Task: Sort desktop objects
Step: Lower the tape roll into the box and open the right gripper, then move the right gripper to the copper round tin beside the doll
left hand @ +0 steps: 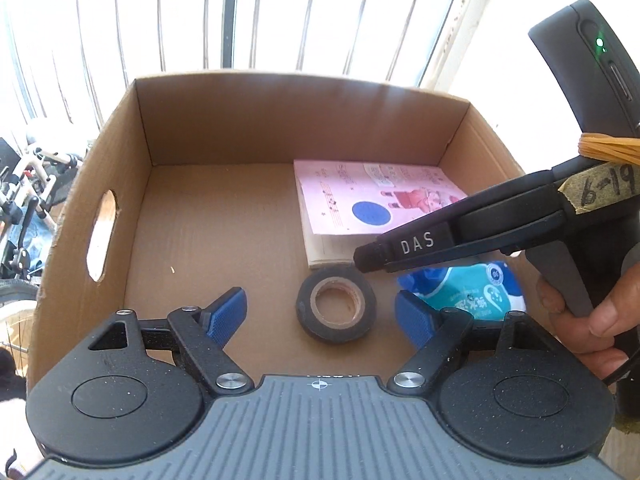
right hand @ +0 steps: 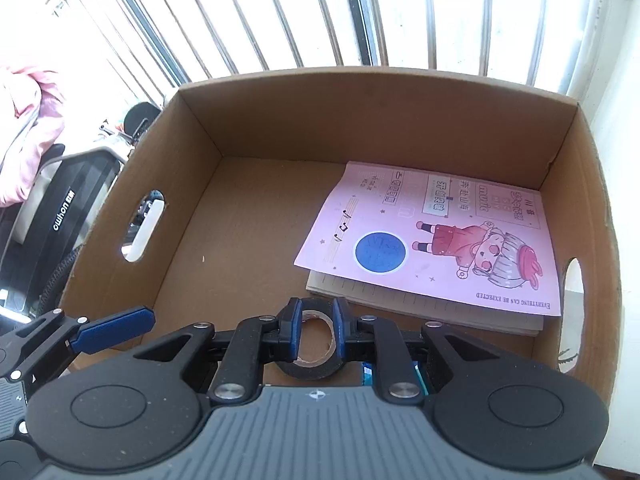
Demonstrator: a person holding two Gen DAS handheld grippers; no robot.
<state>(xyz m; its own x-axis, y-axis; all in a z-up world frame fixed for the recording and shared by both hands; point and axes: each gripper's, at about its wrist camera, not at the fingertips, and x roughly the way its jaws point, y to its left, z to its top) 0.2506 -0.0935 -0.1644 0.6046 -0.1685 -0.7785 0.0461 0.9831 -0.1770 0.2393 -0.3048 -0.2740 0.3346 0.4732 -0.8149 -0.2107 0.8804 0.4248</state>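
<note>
An open cardboard box [left hand: 280, 120] [right hand: 360, 120] holds a pink notebook [left hand: 360, 196] [right hand: 440, 240] at the back right. A black tape roll [left hand: 344, 334] [right hand: 316, 370] lies flat on the box floor in front of it. A blue tissue packet [left hand: 468, 292] lies right of the roll. My left gripper [left hand: 320, 316] hangs open above the floor, its blue pads [left hand: 226, 316] wide of the roll and not touching it. My right gripper [left hand: 366, 258] [right hand: 317, 320] is shut and empty, tip just above the roll's far edge. A hand [left hand: 592, 320] grips its handle.
The box has oval handle cutouts in its left wall [left hand: 102, 236] [right hand: 142, 226] and right wall [right hand: 574, 296]. A barred window [right hand: 320, 12] stands behind the box. Outside on the left are a black chair [right hand: 60, 208], pink cloth [right hand: 28, 120] and metal gear [left hand: 24, 200].
</note>
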